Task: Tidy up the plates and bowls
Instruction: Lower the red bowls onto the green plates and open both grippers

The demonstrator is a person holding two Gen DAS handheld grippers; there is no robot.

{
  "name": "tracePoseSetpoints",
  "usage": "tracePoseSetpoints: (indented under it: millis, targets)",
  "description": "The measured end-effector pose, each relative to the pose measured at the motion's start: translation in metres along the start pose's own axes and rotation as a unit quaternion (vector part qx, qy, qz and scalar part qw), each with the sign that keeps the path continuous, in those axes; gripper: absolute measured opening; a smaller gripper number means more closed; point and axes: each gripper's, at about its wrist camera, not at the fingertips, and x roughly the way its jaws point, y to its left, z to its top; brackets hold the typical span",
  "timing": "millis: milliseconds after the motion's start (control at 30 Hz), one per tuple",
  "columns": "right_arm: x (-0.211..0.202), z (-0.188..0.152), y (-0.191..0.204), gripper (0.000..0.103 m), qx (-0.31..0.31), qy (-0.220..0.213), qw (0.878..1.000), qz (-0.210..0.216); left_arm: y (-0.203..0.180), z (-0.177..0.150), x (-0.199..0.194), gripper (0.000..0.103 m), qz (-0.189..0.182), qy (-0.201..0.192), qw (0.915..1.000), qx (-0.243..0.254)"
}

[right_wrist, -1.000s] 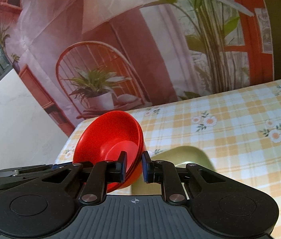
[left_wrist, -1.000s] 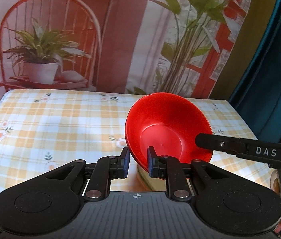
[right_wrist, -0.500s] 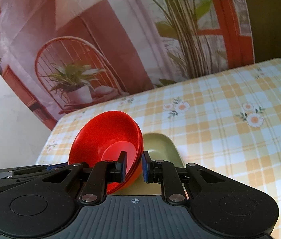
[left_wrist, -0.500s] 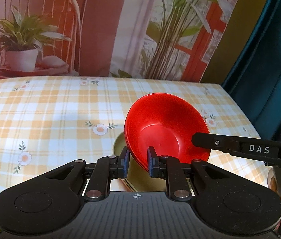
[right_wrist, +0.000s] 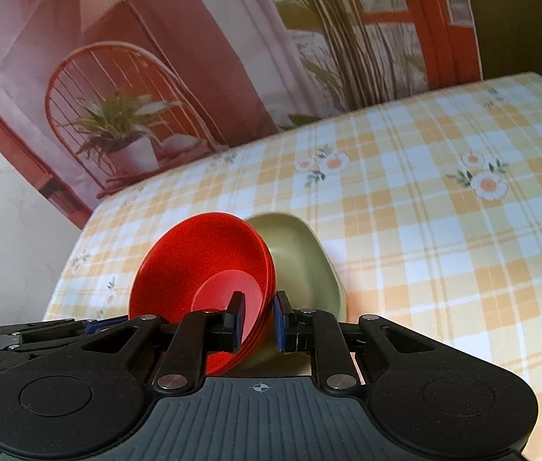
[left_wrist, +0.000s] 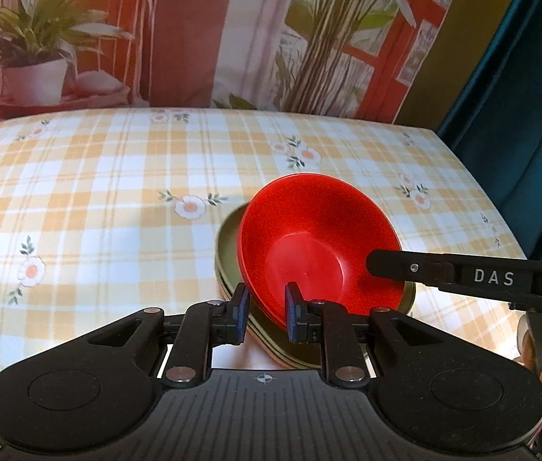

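The fingers (left_wrist: 241, 309) of the left gripper (left_wrist: 264, 313) and right gripper (right_wrist: 257, 320) are pinched on opposite rims of the red bowls (left_wrist: 317, 249), tilted over green plates (right_wrist: 301, 261) on the tablecloth (left_wrist: 98, 199).

Olive plates (left_wrist: 228, 246) mostly behind red bowls (left_wrist: 309, 238)

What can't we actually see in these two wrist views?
- Left wrist: near edge of the green plates, hidden by the left gripper and red bowls.
- Both views: whether the bowls touch the plates; the contact is covered.
- Right wrist: exact bowl count; rims blur together.
- Right wrist: the right gripper hides the bowls' near rim.
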Motion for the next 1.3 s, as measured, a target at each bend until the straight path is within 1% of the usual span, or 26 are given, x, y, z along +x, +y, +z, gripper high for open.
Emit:
tracePoseSetpoints:
  millis: [600,733,833,1067,1167,1200,1233,1300]
  targets:
    - [0.000,0.003,-0.003,0.013,0.002,-0.005,1.000,-0.008,0.001,0.005,0.005,0.021,-0.009,0.003,0.9998,-0.017]
    - [-0.002,0.003,-0.003,0.013,-0.001,-0.003,1.000,-0.011,-0.002,0.003,0.004,0.021,-0.009,0.005,0.9999,-0.008]
    - [-0.002,0.003,-0.005,0.013,0.002,-0.003,1.000,-0.011,-0.001,0.003,0.004,0.021,-0.014,0.004,0.9998,-0.011]
    - [-0.004,0.004,-0.004,0.013,-0.004,-0.007,1.000,-0.019,-0.002,0.003,0.006,0.021,-0.012,0.005,0.9999,-0.006]
    - [-0.007,0.006,0.000,0.016,-0.013,-0.009,1.000,-0.027,-0.003,0.003,0.004,0.022,-0.010,0.005,0.9999,-0.001]
    - [-0.008,0.006,0.002,0.021,-0.021,-0.011,0.999,-0.031,-0.003,0.004,0.003,0.023,-0.009,0.004,1.0000,0.001]
    - [-0.010,0.007,0.005,0.023,-0.029,-0.014,0.999,-0.034,-0.004,0.003,0.002,0.029,-0.009,0.002,0.9999,0.004]
    - [-0.015,0.008,0.009,0.025,-0.041,-0.019,0.998,-0.037,-0.005,0.003,-0.003,0.037,-0.010,-0.008,0.9999,0.009]
